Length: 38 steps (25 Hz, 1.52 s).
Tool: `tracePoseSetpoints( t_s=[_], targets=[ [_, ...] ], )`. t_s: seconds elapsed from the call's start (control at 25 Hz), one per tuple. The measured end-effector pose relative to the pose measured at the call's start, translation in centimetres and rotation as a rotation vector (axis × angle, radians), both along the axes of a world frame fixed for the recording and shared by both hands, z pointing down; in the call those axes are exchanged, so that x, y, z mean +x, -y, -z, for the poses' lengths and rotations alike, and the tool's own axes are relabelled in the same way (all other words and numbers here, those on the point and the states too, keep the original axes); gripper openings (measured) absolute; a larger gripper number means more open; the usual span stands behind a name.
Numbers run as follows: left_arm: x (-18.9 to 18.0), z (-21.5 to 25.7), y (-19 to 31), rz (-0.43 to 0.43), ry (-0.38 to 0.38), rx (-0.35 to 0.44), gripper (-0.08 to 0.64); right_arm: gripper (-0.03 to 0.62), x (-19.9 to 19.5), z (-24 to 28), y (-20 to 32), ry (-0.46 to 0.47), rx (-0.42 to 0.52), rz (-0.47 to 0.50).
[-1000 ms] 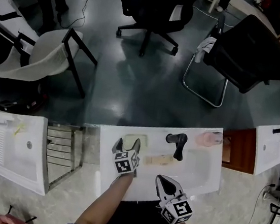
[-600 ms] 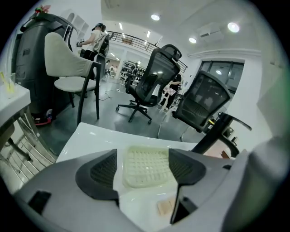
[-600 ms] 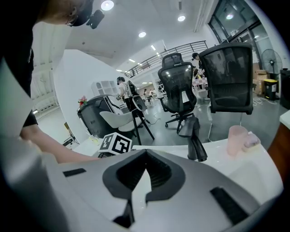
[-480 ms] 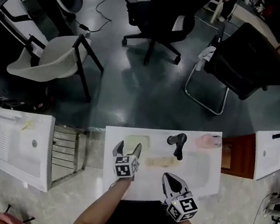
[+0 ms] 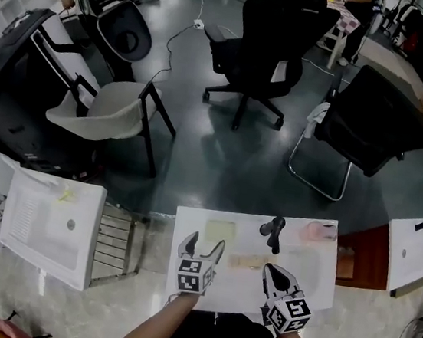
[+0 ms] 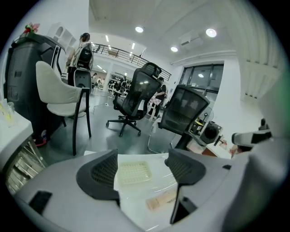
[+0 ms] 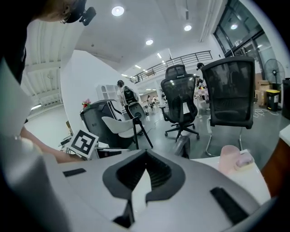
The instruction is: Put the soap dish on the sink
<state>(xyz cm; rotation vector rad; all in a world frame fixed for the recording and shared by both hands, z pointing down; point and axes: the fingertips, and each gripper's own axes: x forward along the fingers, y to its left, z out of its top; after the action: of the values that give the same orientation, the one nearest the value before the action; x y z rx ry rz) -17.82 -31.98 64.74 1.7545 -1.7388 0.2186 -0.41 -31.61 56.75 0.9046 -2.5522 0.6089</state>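
The pale yellow-green soap dish (image 5: 220, 230) lies on the far left rim of the white sink (image 5: 312, 282), left of the black faucet (image 5: 272, 230). In the left gripper view the soap dish (image 6: 132, 172) lies flat just beyond the open jaws, with a beige tube (image 6: 161, 199) nearer and to its right. My left gripper (image 5: 203, 242) is open and empty, just short of the dish. My right gripper (image 5: 272, 270) hovers over the basin's near side with its jaws shut on nothing. In the right gripper view the right gripper (image 7: 146, 153) points toward the faucet (image 7: 182, 146).
A pink soap object (image 5: 317, 232) rests on the sink's far right corner. Another white sink (image 5: 49, 224) and a metal rack (image 5: 116, 248) stand to the left, a third sink (image 5: 408, 260) to the right. A white chair (image 5: 102, 115) and black chairs (image 5: 270, 48) stand beyond.
The head view has tilted up, so the sink sits lower in the picture. Both grippers hold about the same places over the sink, the left open and the right shut as before.
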Motion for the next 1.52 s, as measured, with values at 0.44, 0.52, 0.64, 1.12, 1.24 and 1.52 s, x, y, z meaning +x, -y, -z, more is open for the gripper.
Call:
tracePoseSetpoints(
  t_s=[0.44, 0.52, 0.64, 1.12, 1.24, 1.52],
  targets=[
    [1.9, 12.2, -5.9, 0.046, 0.095, 0.203, 0.328, -0.003, 3.8, 2.8, 0.1, 0.016, 0.039, -0.009],
    [3.0, 13.7, -7.0, 0.068, 0.101, 0.234, 0.328, -0.003, 4.9, 3.4, -0.3, 0.031, 0.029, -0.011],
    [4.6, 15.3, -8.8, 0.092, 0.113, 0.258, 0.328, -0.003, 6.0, 4.3, -1.2, 0.056, 0.033, 0.003],
    [8.1, 15.2, -15.7, 0.181, 0.159, 0.260, 0.188, -0.003, 7.3, 3.9, -3.3, 0.066, 0.107, 0.099],
    [7.9, 15.7, -16.3, 0.174, 0.179, 0.277, 0.139, -0.003, 8.1, 4.4, -4.1, 0.064, 0.096, 0.090],
    [4.9, 18.2, -16.4, 0.137, 0.206, 0.343, 0.044, -0.003, 7.4, 6.8, -5.3, 0.057, 0.141, 0.048]
  ],
)
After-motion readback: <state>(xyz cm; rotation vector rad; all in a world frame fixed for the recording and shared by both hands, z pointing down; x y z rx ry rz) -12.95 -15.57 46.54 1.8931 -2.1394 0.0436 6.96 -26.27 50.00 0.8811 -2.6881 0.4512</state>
